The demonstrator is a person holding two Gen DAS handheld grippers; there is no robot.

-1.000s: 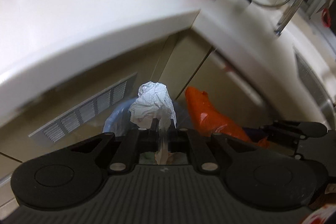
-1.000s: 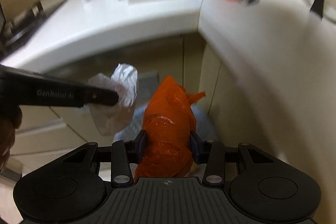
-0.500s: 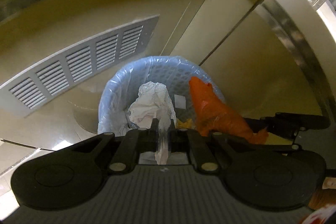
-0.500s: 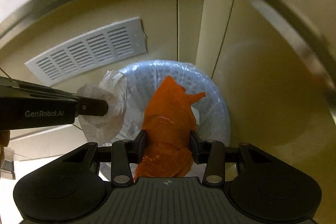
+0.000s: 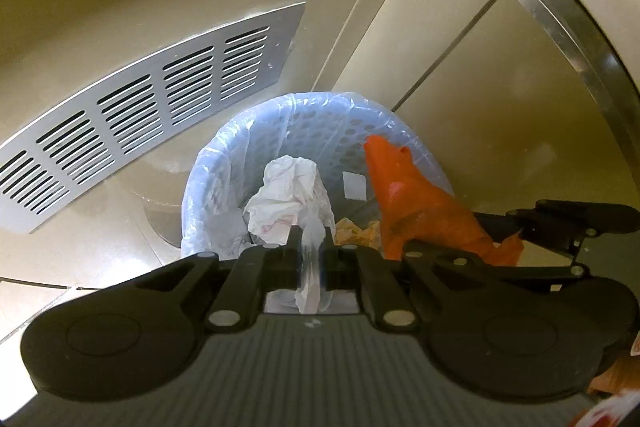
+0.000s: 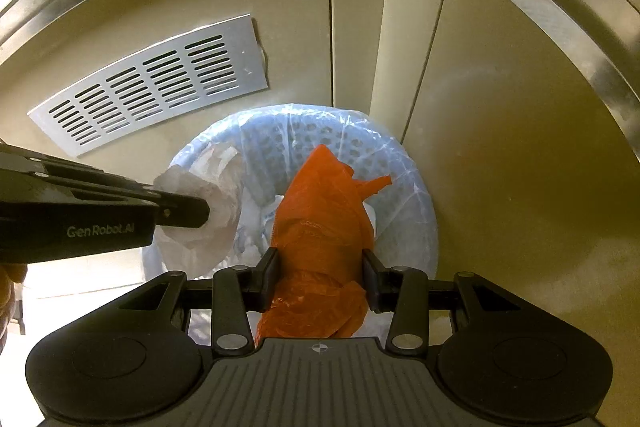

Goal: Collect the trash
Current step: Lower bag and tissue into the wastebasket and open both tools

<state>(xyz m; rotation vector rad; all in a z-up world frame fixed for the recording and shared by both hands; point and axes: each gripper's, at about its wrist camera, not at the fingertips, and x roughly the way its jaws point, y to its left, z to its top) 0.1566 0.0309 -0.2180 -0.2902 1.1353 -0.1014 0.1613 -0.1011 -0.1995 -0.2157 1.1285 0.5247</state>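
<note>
Trash collecting, mid-delivery: left gripper [image 5: 311, 251] pinching white wrapper [image 5: 288, 199], right gripper [image 6: 322, 277] clamping orange bag [image 6: 320, 223], both hanging over lined bin [image 6: 416, 195]; releasing pending.

both tongs [image 5: 311, 247] [image 6: 322, 277] clamped (apparently tilted down)

— Any room over the lined basket [image 6: 416, 183]?
— Its mouth gapes between the two tools. Cabinet doors [image 6: 500, 131] wall the far side; trash already lies on the bottom.
— And left?
— Bare floor [image 5: 80, 243] under the vent grille [image 5: 132, 123].
</note>
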